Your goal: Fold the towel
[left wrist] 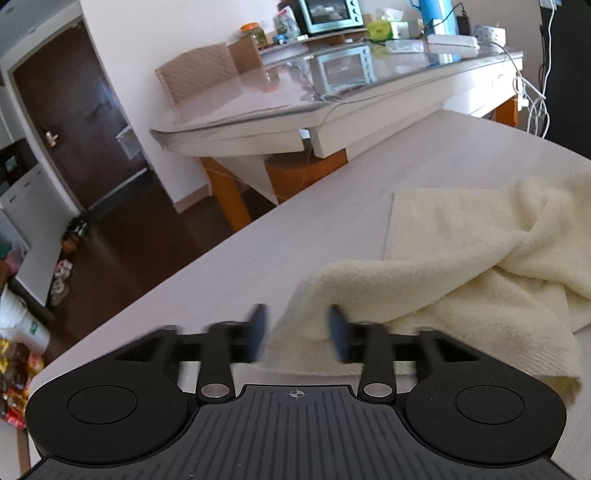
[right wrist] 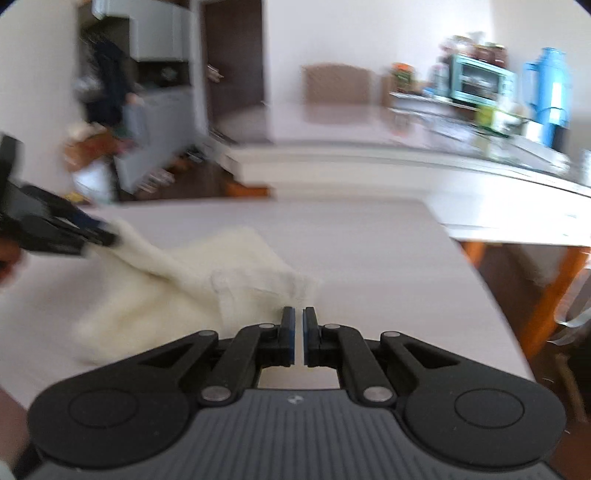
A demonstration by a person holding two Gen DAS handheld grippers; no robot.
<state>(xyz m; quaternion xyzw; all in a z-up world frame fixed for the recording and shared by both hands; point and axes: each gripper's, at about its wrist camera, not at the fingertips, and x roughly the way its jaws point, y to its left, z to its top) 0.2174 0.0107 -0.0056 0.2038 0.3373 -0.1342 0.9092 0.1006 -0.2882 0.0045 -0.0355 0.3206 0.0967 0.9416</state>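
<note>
A cream terry towel (left wrist: 461,258) lies rumpled on the pale wooden table (left wrist: 221,266), partly doubled over itself. One folded corner of it reaches between the fingers of my left gripper (left wrist: 297,332). Those blurred jaws stand well apart and do not pinch the cloth. In the right wrist view the towel (right wrist: 177,295) lies left of centre, and a ridge of it rises to the left gripper (right wrist: 107,230) at the left edge. My right gripper (right wrist: 298,332) sits just past the towel's near right corner. Its jaws are a thin slit apart, with only bare table (right wrist: 369,251) showing between them.
Beyond the work table stands a glass-topped table (left wrist: 332,96) carrying a teal toaster oven (left wrist: 330,14), a blue flask (right wrist: 546,96) and cables. A chair (left wrist: 199,70) stands behind it. The work table's left edge drops to dark floor (left wrist: 147,229); a hand (right wrist: 7,258) shows at far left.
</note>
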